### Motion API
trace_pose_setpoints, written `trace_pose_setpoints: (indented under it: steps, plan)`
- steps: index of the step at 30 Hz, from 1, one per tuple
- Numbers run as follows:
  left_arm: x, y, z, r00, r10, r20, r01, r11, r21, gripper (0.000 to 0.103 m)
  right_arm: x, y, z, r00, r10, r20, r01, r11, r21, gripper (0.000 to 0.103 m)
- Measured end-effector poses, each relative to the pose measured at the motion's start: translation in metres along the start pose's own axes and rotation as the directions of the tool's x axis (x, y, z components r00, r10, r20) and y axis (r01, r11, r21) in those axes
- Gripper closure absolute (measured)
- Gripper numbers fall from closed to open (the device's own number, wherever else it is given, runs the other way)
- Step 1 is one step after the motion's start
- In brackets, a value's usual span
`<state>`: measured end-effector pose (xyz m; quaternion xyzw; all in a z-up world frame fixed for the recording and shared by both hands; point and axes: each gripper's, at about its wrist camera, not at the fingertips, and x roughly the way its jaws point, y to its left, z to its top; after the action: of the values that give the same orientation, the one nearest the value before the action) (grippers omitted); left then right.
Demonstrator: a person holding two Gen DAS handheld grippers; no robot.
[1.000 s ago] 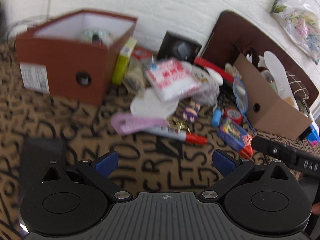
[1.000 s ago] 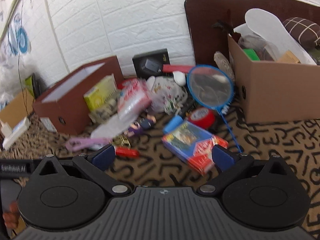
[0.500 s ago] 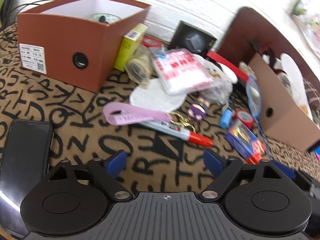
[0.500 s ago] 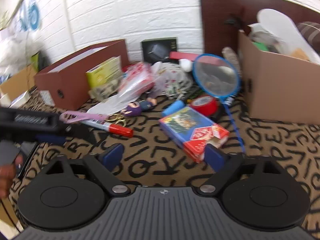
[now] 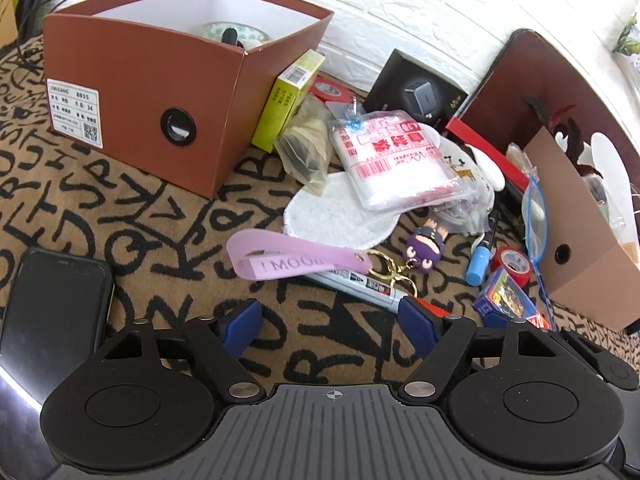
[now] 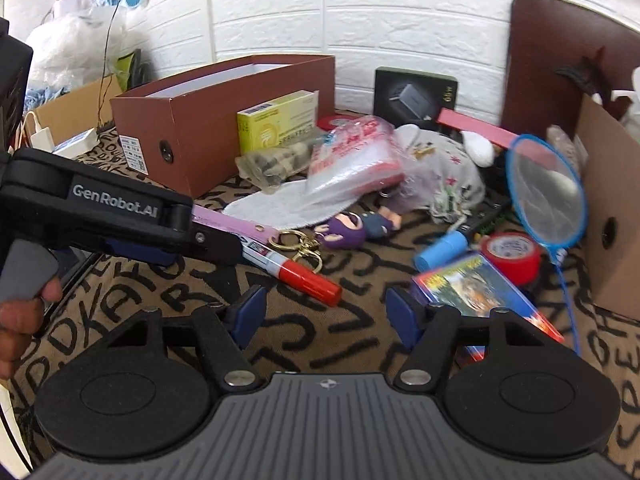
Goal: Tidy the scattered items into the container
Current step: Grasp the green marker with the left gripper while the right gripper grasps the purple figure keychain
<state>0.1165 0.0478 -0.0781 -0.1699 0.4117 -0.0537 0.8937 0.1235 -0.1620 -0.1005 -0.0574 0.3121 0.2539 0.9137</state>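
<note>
We are at the approach step, with nothing picked up yet. Our left gripper [image 5: 330,316] hangs low over the letter-patterned cloth with its jaws spread wide and empty, just short of the pink wrist strap [image 5: 292,258] and the red-capped marker [image 5: 360,286] lying under it. Our right gripper [image 6: 325,312] is likewise wide open and holds nothing; the marker's red cap sits just ahead of its left finger, and the blue card box [image 6: 476,288] lies just beside its right finger.

The scattered items form a heap in the middle: a bag of white packets [image 5: 394,160], a round white pad [image 5: 332,212], a purple doll keychain [image 5: 424,246], a roll of red tape [image 5: 514,262] and a blue mesh net [image 6: 544,192]. The brown shoebox [image 5: 160,92], which we take for the container, stands open to the left of the heap and already has something inside. A black phone [image 5: 52,308] lies near the left gripper.

Next, we judge, the left gripper should ease forward and down until its fingers straddle the strap or marker, then close. The strap's gold clasp links it to the doll, so both may lift together.
</note>
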Motion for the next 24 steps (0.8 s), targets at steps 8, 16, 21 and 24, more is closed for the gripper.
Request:
trace_pose_setpoints:
  steps: [8, 16, 21, 24]
  plan:
    - [0.0, 0.005, 0.004, 1.0, 0.031, 0.0, -0.031, 0.999, 0.017, 0.042, 0.017, 0.012, 0.0, 0.996, 0.084, -0.043, -0.085, 0.996, -0.016, 0.039]
    - [-0.007, 0.017, 0.004, 1.0, 0.016, -0.008, -0.016, 1.0, -0.016, 0.052, 0.004, 0.028, -0.004, 0.974, 0.218, -0.063, -0.222, 0.972, -0.082, 0.048]
    - [-0.006, 0.013, 0.006, 1.0, 0.003, -0.009, -0.003, 1.0, -0.024, 0.034, 0.001, -0.003, 0.002, 0.997, 0.069, -0.027, -0.068, 0.997, 0.048, 0.047]
    - [-0.003, 0.005, 0.007, 1.0, 0.004, 0.0, -0.004, 1.0, -0.01, 0.033, 0.001, -0.018, 0.006, 1.0, 0.014, 0.003, -0.014, 0.99, 0.14, 0.046]
